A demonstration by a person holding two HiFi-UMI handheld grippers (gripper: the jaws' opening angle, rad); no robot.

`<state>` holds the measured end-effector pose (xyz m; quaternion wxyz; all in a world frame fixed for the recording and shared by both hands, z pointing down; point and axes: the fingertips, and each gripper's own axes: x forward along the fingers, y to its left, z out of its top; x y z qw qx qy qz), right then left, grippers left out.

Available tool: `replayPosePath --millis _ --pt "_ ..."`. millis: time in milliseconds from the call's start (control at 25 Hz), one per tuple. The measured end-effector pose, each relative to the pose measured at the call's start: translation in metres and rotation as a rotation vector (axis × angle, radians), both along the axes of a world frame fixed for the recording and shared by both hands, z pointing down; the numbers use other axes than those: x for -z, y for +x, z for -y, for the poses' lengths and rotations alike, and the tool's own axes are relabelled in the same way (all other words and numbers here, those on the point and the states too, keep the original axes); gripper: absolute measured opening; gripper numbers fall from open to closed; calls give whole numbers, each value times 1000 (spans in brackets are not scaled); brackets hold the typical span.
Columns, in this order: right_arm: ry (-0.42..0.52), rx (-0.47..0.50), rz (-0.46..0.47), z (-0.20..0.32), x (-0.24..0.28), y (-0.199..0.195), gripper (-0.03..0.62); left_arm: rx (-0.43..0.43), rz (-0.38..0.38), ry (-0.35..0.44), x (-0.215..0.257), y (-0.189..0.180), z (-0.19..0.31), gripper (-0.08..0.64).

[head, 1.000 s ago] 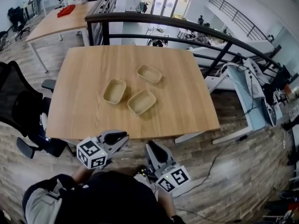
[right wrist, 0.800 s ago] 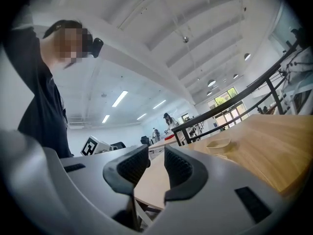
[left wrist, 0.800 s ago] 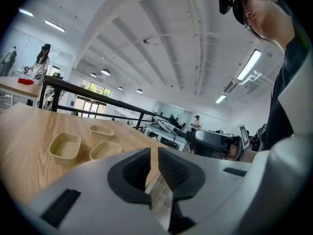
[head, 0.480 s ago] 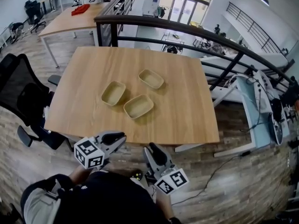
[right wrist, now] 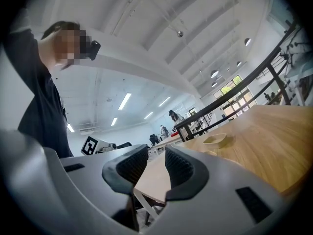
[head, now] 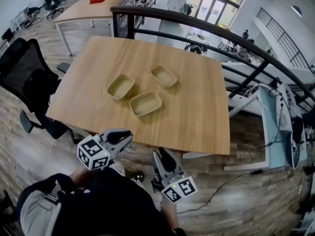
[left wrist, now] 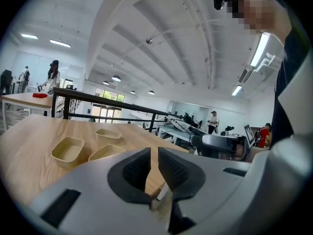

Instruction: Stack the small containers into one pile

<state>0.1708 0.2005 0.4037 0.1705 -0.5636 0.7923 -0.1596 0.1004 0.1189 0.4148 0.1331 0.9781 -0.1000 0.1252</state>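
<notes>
Three shallow beige containers lie apart in the middle of the wooden table [head: 197,122]: a left one [head: 120,86], a far one [head: 163,75] and a near one [head: 145,103]. The left gripper view shows them too: the left one [left wrist: 67,149], the far one [left wrist: 108,133] and the near one [left wrist: 105,152]. My left gripper [head: 125,135] hangs shut and empty below the table's near edge. To its right, my right gripper [head: 160,154] is held close to my body, jaws slightly parted with nothing between them. It points along the table, where one container [right wrist: 215,139] shows far off.
A black office chair [head: 29,82] stands at the table's left. A black railing [head: 197,26] runs behind the table. A second wooden table [head: 83,11] with a red thing on it is beyond it, and a white desk [head: 275,117] with cables is on the right.
My head view has swung, so the table now sits turned and slightly higher in view. The containers lie where they were on the table. Both grippers stay low by my body.
</notes>
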Motion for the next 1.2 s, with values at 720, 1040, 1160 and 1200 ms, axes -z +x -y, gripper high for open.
replayPosePath --millis 720,1040,1160,1200 --pt "-37 24 18 49 -7 28 101 160 94 64 -16 -3 91 34" --pt "-37 63 -39 121 8 40 101 187 57 62 -16 10 154 34" --pt "-42 88 -52 142 9 37 101 212 45 65 -15 6 174 34" --pt "-45 96 -56 148 9 36 101 222 43 64 -16 4 180 34"
